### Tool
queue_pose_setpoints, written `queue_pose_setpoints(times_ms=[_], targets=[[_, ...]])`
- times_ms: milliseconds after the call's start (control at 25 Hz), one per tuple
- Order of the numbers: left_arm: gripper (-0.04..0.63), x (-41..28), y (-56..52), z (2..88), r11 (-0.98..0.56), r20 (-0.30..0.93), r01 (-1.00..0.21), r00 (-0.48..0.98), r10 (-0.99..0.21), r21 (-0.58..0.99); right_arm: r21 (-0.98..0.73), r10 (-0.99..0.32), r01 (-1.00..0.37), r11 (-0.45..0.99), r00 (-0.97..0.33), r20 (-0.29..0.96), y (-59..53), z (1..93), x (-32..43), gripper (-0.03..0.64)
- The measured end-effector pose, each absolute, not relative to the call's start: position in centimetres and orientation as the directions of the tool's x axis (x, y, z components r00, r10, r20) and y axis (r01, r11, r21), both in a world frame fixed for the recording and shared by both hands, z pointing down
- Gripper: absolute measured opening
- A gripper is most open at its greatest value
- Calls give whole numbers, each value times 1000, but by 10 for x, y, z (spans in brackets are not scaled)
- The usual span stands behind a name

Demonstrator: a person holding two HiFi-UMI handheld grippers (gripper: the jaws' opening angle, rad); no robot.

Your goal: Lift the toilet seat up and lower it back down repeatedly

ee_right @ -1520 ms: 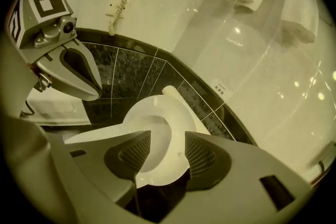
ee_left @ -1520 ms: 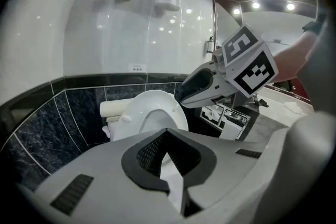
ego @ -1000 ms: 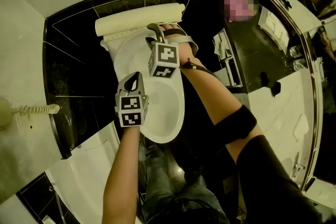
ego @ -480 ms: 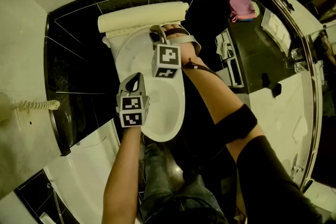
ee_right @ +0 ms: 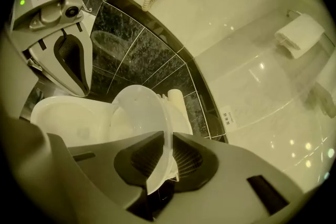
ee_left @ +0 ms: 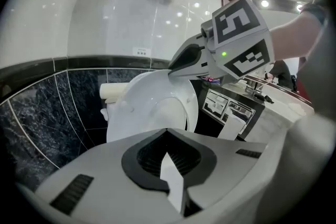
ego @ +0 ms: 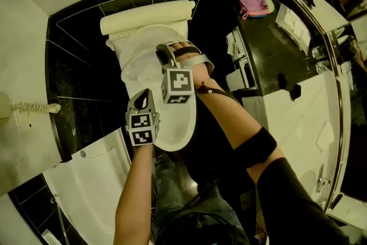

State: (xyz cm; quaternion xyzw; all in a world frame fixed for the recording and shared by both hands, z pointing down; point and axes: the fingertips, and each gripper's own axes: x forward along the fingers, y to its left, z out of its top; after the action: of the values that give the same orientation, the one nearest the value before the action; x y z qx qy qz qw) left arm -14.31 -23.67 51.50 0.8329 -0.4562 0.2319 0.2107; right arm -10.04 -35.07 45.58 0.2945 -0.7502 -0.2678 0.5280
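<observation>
Plainly, the toilet (ego: 178, 123) fills the middle of the head view. Its tank (ego: 146, 17) sits at 12 o'clock against the dark tiled wall (ego: 74, 77), and the bowl's front points to 6, towards the person. The seat (ego: 137, 63) stands part-raised over the bowl, hinged at the tank end. It seems to keep that angle only because it is pinched; whether it also leans on the tank I cannot tell. The right gripper (ego: 164, 54) reaches in from 4 o'clock. Its jaws have just been closing and now clamp the seat's thin rim between the pads. That edge-on grip probably lets the wrist swing the seat about its hinge, up or down. The left gripper (ego: 143, 100) hovers at 7 o'clock of the right one, above the bowl's left rim. Its jaws are all but together, with only a pale sliver showing between them, and they hold nothing that I can make out. It looks parked there to stay clear of the seat's arc.
</observation>
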Motion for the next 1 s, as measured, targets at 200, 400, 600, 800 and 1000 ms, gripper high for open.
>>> queue_pose_setpoints(times_ms=[200, 400, 600, 800, 1000], targets=[[-11, -140, -212, 517, -471, 583, -870, 458, -670, 142, 720, -727, -151, 678, -285, 625, -308, 455, -99, 72], [-11, -148, -190, 527, -440, 592, -892, 411, -694, 103, 725, -726, -139, 675, -304, 617, -264, 458, -101, 72], [-11, -140, -164, 520, -428, 597, -895, 415, -687, 129, 723, -717, -125, 679, -320, 619, -214, 466, -101, 72], [-11, -137, -138, 531, -421, 602, -899, 405, -688, 124, 733, -724, -123, 669, -330, 606, -165, 484, -101, 75], [-11, -134, -115, 545, -409, 602, -905, 394, -694, 120, 717, -702, -107, 689, -345, 623, -123, 504, -102, 83]])
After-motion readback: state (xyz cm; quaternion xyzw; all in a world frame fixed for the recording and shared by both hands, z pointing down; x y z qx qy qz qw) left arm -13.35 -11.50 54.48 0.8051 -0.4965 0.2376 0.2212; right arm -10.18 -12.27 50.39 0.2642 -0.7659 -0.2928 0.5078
